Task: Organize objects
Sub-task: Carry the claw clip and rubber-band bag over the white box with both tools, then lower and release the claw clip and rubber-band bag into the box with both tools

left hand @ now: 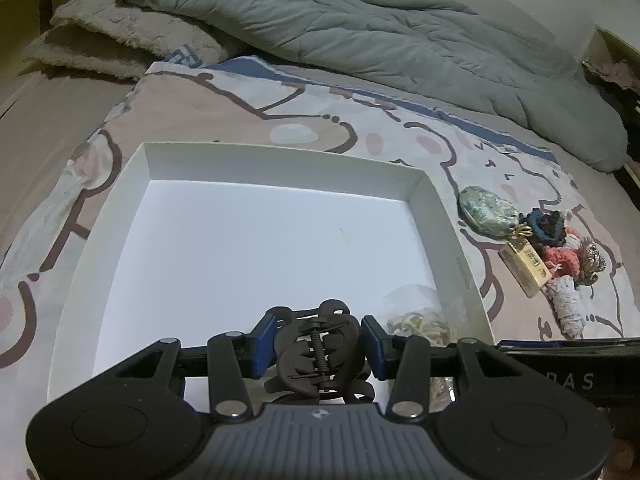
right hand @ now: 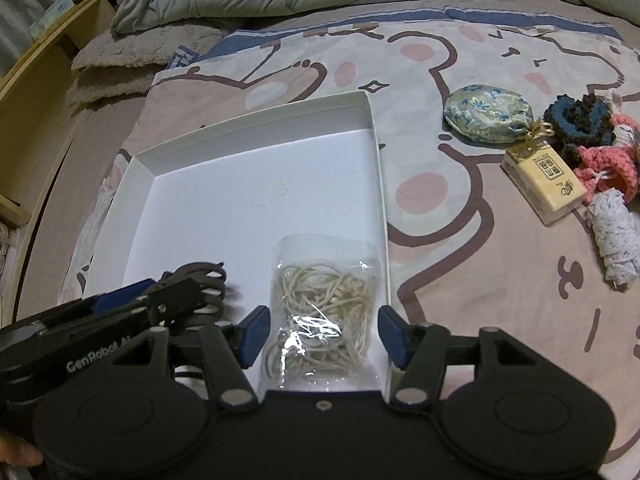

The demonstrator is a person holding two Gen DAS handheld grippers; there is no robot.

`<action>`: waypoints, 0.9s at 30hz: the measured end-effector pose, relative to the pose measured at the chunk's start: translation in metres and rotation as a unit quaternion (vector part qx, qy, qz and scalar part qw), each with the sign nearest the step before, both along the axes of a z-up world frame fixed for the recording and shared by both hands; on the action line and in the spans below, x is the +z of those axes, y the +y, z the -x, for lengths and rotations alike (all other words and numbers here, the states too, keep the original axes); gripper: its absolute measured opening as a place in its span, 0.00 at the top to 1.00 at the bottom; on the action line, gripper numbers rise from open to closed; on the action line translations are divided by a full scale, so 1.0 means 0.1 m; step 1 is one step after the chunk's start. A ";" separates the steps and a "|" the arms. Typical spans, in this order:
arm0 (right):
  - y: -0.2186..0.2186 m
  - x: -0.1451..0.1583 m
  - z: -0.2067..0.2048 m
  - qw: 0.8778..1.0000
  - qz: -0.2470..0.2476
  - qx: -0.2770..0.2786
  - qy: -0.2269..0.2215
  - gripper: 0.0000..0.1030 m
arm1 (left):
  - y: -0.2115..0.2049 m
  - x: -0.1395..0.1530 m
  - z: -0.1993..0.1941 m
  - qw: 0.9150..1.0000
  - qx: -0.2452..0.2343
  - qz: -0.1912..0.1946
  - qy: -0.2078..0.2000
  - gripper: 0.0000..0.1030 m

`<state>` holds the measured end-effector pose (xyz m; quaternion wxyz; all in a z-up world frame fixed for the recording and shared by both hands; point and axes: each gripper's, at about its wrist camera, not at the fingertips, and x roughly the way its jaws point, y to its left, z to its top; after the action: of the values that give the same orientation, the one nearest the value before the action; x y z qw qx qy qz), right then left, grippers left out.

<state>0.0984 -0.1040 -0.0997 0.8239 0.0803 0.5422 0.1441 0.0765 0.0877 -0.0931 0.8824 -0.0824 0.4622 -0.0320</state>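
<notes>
Sorting looks barely begun. Through the left wrist camera, the left gripper (left hand: 318, 344) hovers low over the shallow white cardboard box (left hand: 452, 224), its jaws pinching a black plastic claw hair clip (left hand: 320, 354) whose spring pin runs roughly away from the camera; it is not yet set down. Beside the box on the cartoon-print bed sheet (left hand: 224, 104) wait a blue-green brocade pouch (left hand: 486, 212), a yellow card packet (left hand: 524, 268) and crocheted scrunchies (left hand: 560, 248).

From the right wrist camera, the right gripper (right hand: 324, 336) has spread jaws straddling a clear plastic bag of beige cord (right hand: 324, 300), without gripping it. The bag lies in the box's near right corner, its long axis pointing away from the camera.
</notes>
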 end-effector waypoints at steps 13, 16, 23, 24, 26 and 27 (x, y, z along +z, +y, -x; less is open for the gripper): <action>-0.02 0.03 0.01 1.000 0.004 0.006 -0.001 0.42 | -0.07 -0.04 -0.02 1.000 -0.009 -0.010 0.026 0.45; -0.02 0.04 0.02 1.000 0.003 0.008 -0.004 0.42 | -0.07 -0.01 -0.01 1.000 -0.008 -0.007 0.024 0.45; -0.04 0.07 0.04 1.000 0.001 0.010 -0.014 0.42 | -0.05 0.09 0.06 1.000 0.001 -0.003 0.015 0.45; -0.04 0.08 0.05 1.000 0.002 0.010 -0.016 0.42 | -0.05 0.12 0.07 1.000 0.003 -0.001 0.012 0.45; -0.06 0.12 0.06 1.000 0.000 0.011 -0.021 0.42 | -0.05 0.17 0.10 1.000 0.005 0.002 0.006 0.45; -0.07 0.14 0.07 1.000 -0.002 0.011 -0.024 0.42 | -0.05 0.19 0.11 1.000 0.006 0.004 0.003 0.45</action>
<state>0.0912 -0.1113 -0.0861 0.8350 0.0724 0.5226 0.1562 0.0656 0.0827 -0.0737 0.8808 -0.0888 0.4642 -0.0283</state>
